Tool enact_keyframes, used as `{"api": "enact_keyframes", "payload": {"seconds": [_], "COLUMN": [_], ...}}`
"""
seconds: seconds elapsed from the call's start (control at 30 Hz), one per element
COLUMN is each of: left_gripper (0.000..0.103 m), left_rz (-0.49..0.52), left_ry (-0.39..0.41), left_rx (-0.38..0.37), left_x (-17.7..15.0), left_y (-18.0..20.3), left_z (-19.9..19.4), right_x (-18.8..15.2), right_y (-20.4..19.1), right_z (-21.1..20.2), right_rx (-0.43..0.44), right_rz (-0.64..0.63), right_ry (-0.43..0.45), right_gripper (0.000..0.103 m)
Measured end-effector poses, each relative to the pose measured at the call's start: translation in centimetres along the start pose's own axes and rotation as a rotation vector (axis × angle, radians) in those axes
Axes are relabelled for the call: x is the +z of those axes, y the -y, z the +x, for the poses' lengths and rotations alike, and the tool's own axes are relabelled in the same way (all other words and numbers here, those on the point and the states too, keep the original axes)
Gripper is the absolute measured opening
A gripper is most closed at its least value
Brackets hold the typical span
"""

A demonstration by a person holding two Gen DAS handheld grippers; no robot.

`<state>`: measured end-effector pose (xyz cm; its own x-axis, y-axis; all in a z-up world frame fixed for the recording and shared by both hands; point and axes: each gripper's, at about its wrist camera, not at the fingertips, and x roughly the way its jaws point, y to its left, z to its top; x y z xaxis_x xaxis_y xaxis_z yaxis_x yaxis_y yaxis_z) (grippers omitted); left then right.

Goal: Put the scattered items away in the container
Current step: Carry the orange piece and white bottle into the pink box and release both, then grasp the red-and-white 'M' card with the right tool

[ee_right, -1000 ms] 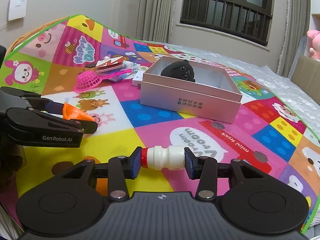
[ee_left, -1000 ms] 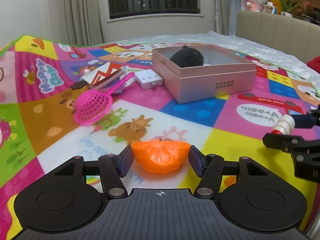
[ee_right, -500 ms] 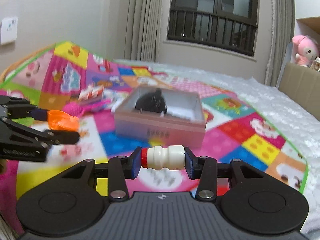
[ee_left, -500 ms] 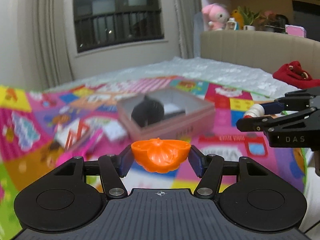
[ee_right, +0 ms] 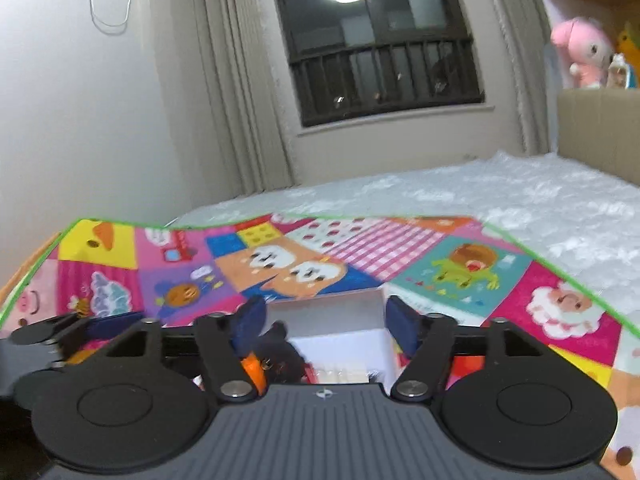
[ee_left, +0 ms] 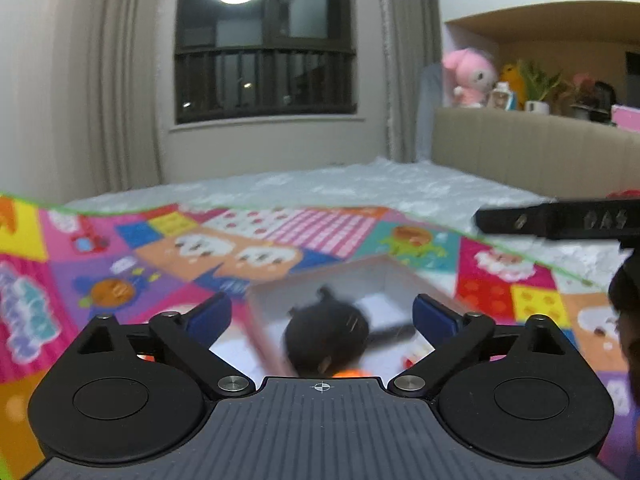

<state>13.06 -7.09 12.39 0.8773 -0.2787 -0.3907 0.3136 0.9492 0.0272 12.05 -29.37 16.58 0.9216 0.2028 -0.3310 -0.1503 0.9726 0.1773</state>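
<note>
Left claw spreading open above the box, nothing between its pads, orange toy and black plush lying inside, right claw opening empty over white bottle, colourful play mat beneath.

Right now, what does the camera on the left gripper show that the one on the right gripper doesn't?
Only the left wrist view shows the potted plants on the shelf and the other gripper's black finger marked DAS reaching in from the right.

Only the right wrist view shows the looped white cord on the wall and the small white bottle lying in the box.

Both show the open box, the black plush and a bit of the orange toy inside it, plus the play mat, window and pink plush.
</note>
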Motion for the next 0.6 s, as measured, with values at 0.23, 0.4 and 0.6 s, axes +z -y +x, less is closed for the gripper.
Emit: {"api": "enact_keyframes", "payload": {"seconds": [0.23,0.4,0.6], "left_gripper": [0.103,0.103,0.103], "left_rz": [-0.134,-0.211,-0.219], "left_ry": [-0.211,-0.204,-0.155], "left_rx": [0.136,0.164,0.187], "left_x": [-6.0,-8.5,-9.6], "left_y": [-3.9,-6.5,-8.6], "left_z": [-3.2,-7.4,-11.3], "right_x": [-2.7,-4.5,-5.2], "right_y": [-2.6,-8.5,-17.3], "right_z": [0.2,1.4,4.7], "right_rx": [-0.061,0.025,0.190], "right_rz": [-0.100,-0.209,-0.324], "right_ry": [-0.050,-0.113,-0.171], "right_gripper": [0.089,0.094,0.092]}}
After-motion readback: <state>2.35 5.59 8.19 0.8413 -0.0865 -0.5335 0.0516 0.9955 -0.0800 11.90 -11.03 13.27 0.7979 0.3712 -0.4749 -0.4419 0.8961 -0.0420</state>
